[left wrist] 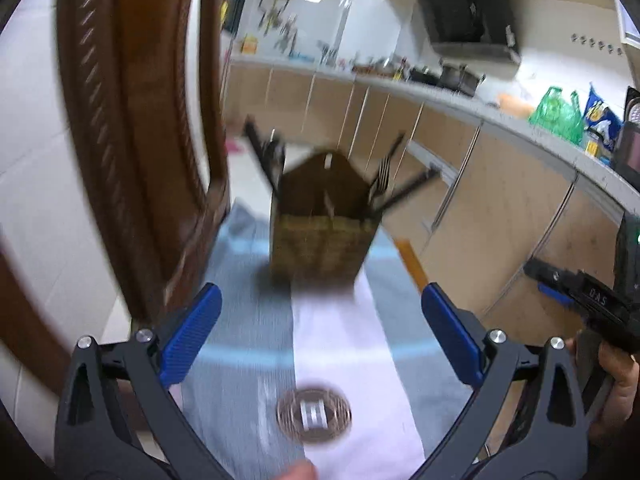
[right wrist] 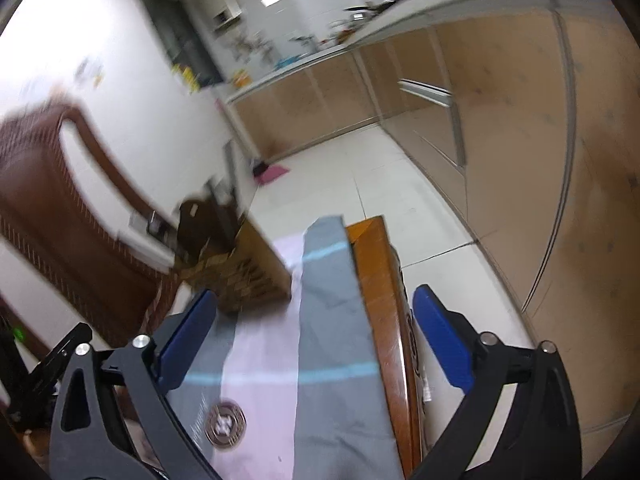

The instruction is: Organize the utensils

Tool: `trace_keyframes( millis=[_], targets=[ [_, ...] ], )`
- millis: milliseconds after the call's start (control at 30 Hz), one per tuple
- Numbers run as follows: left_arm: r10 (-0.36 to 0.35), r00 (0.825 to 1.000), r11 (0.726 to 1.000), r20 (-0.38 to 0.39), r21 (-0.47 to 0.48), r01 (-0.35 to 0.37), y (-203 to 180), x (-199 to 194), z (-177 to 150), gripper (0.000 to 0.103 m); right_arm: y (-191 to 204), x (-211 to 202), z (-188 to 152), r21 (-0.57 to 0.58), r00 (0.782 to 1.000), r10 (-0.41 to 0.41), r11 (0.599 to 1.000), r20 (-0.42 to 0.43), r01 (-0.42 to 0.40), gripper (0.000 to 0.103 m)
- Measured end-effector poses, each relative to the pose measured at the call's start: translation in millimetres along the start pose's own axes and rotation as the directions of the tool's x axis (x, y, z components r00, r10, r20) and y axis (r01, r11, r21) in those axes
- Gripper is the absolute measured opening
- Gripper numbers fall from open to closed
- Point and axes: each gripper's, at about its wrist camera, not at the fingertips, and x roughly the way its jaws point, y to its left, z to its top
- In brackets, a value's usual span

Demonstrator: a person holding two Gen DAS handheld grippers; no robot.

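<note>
Two grippers hang over a narrow tabletop [right wrist: 384, 280] draped in a grey and white cloth [left wrist: 340, 344]. The left gripper [left wrist: 320, 340] has its jaws spread wide with nothing between them, and so does the right gripper [right wrist: 314, 340]. At the centre of the left wrist view a woven utensil holder [left wrist: 322, 240] stands on the cloth, with dark-handled utensils [left wrist: 384, 184] leaning out of its top on both sides; motion blur hides their exact kind. In the right wrist view the holder sits left of centre. A round metal disc [left wrist: 314, 416] lies on the cloth at the bottom centre.
</note>
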Motion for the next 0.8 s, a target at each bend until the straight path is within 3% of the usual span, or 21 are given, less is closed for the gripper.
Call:
trace_keyframes(
  millis=[100, 200, 367, 800],
  targets=[
    [0.086, 0.996, 0.996, -0.004, 0.002, -0.086, 4.1, -10.0, -24.5, 0.099, 30.8, -9.5, -17.4, -0.112, 1.0, -0.027, 0.993, -0.005, 0.026, 0.1],
    [0.123, 0.992, 0.992, -0.025, -0.023, -0.123, 6.6, -13.2, -28.5, 0.099, 52.5, -19.7, -39.3, -0.193, 0.997, -0.079, 0.978, -0.001, 0.077, 0.1],
    [0.175, 0.984, 0.983, 0.035, 0.052, -0.176, -5.9, -27.5, -26.4, 0.099, 65.0, -30.5, -65.4, -0.217, 0.994, -0.111, 0.971, -0.013, 0.106, 0.1],
    [0.155, 0.987, 0.984, 0.029, 0.088, -0.157, -6.0, -30.8, -25.5, 0.099, 77.2, -25.1, -80.1, -0.241, 0.989, -0.148, 0.96, -0.009, 0.142, 0.1]
  ],
)
